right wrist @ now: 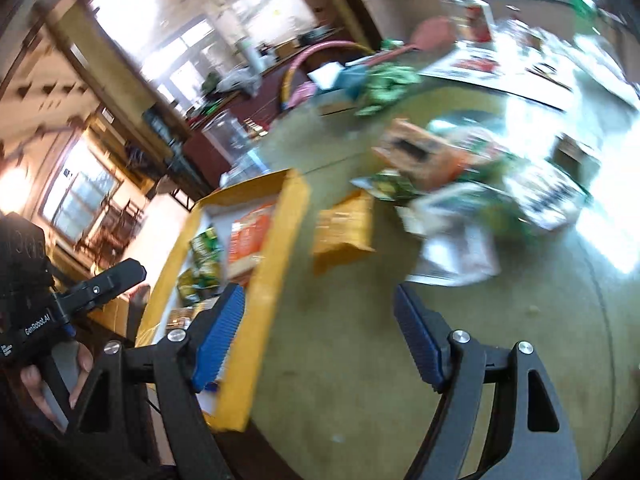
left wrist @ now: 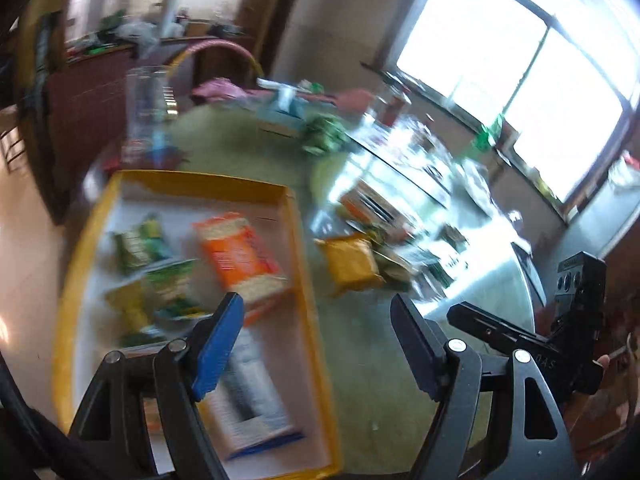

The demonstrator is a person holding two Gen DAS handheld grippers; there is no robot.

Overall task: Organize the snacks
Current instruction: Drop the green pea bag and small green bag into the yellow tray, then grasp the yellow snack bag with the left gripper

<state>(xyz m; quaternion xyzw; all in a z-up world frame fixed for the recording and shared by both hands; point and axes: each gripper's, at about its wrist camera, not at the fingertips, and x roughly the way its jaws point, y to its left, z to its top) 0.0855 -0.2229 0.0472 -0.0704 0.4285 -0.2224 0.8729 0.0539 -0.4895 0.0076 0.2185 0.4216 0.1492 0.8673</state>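
- Reaching for the next loose snack looks like the step in hand: both grippers are empty, and the left gripper has its jaws wide apart with nothing between the blue pads.
- The right gripper likewise shows jaws spread and bare, hanging over open worktop just beside the tray's near wall.
- The yellow tray already holds an orange packet, several green packets and a white-and-blue box, so the sorting seems partly done.
- The yellow snack packet lies on the worktop just outside the tray's right wall, nearest of the loose ones; I would take it first.
- Behind it sits a jumbled heap of green and orange packets, blurred here, so single items are hard to tell apart.
- Slow the hand before closing; both views are smeared, and a grab at speed could catch two packets or push the flat one away.
- Come down over the packet's short edges, since it lies flat and gives little height to pinch.
- Lift clear of the tray wall before setting it into the free patch of tray floor.
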